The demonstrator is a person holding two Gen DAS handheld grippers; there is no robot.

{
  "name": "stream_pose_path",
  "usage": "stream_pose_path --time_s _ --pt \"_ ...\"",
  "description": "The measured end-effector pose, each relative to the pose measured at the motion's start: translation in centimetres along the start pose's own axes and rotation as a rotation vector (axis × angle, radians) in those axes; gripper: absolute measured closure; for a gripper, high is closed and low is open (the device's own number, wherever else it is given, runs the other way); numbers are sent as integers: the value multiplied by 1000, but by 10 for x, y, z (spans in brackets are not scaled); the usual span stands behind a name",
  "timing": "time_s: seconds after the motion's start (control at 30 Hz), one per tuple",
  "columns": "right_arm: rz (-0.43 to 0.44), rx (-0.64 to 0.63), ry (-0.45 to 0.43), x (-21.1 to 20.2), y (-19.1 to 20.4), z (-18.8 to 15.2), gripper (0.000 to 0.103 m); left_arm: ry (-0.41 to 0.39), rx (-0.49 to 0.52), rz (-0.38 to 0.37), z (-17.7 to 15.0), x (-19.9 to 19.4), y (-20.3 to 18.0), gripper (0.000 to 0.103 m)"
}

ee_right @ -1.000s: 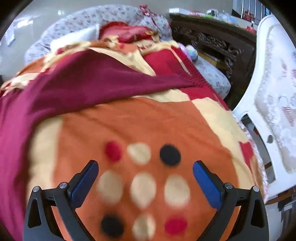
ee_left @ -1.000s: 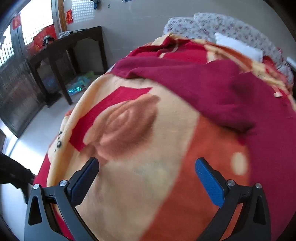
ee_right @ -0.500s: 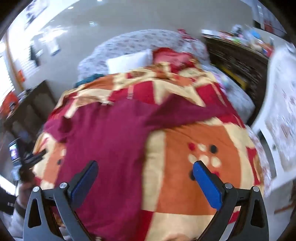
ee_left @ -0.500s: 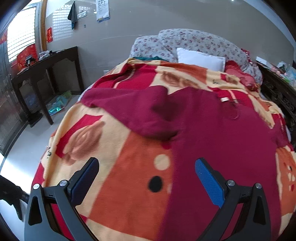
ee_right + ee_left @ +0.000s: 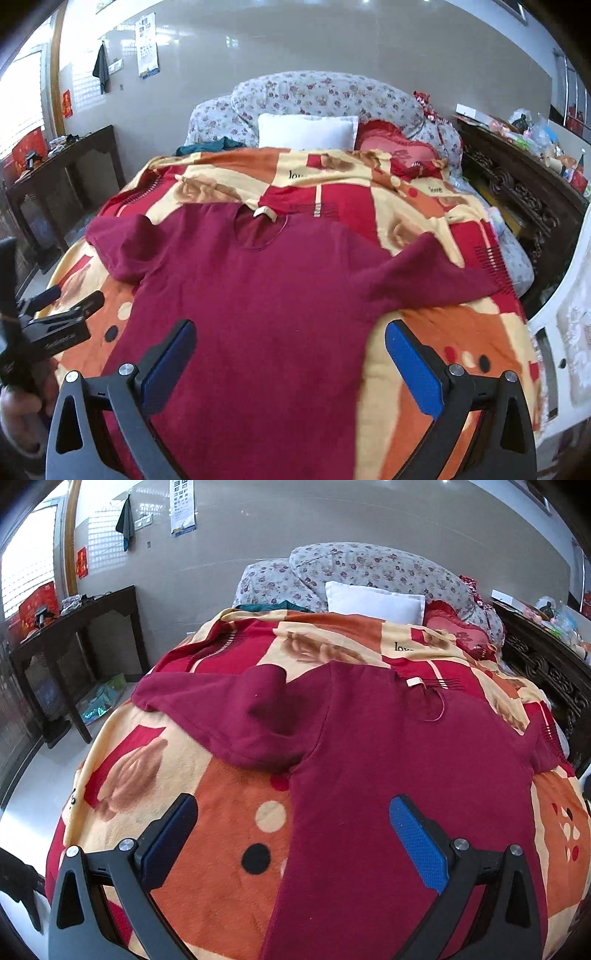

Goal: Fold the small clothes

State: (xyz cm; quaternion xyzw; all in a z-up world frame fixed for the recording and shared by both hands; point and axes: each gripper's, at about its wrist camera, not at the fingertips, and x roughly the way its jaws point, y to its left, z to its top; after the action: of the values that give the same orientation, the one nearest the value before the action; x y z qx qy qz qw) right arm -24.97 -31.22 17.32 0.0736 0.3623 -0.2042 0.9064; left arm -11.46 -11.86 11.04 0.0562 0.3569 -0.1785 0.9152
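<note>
A dark red short-sleeved T-shirt [image 5: 388, 746] [image 5: 266, 295] lies spread flat on the patterned blanket, collar toward the pillows. Its left sleeve [image 5: 221, 705] is rumpled and partly folded over; its right sleeve [image 5: 436, 277] lies stretched out. My left gripper [image 5: 293, 819] hovers open above the shirt's lower left edge, holding nothing. My right gripper [image 5: 290, 339] is open above the shirt's lower right part, also empty. In the right wrist view the left gripper [image 5: 66, 310] shows at the far left, held in a hand.
An orange, red and cream blanket [image 5: 207, 812] [image 5: 461, 332] covers the bed. A white pillow [image 5: 306, 131] and floral bedding [image 5: 369, 565] lie at the head. A dark wooden table [image 5: 74, 627] stands left, a carved dark cabinet [image 5: 517, 177] and a white chair [image 5: 565, 325] right.
Both grippers have pulled back and up from close over the blanket, so the whole shirt and bed now show. Both stay open and empty.
</note>
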Motion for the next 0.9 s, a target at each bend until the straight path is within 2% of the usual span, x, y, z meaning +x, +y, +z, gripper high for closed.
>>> stream_pose_path --time_s 0.3,0.47,0.73,0.9 --pt "-24 81 20 40 -3 -9 0 8 39 -52 -3 8 -23 0" --pt "-58 85 3 46 -3 -12 0 11 47 -81 -2 11 -33 0" --pt "-57 118 19 55 -9 -14 0 16 18 -107 3 17 -38 0" --pt "-62 134 25 60 -12 -14 0 6 32 -90 4 19 -43 0"
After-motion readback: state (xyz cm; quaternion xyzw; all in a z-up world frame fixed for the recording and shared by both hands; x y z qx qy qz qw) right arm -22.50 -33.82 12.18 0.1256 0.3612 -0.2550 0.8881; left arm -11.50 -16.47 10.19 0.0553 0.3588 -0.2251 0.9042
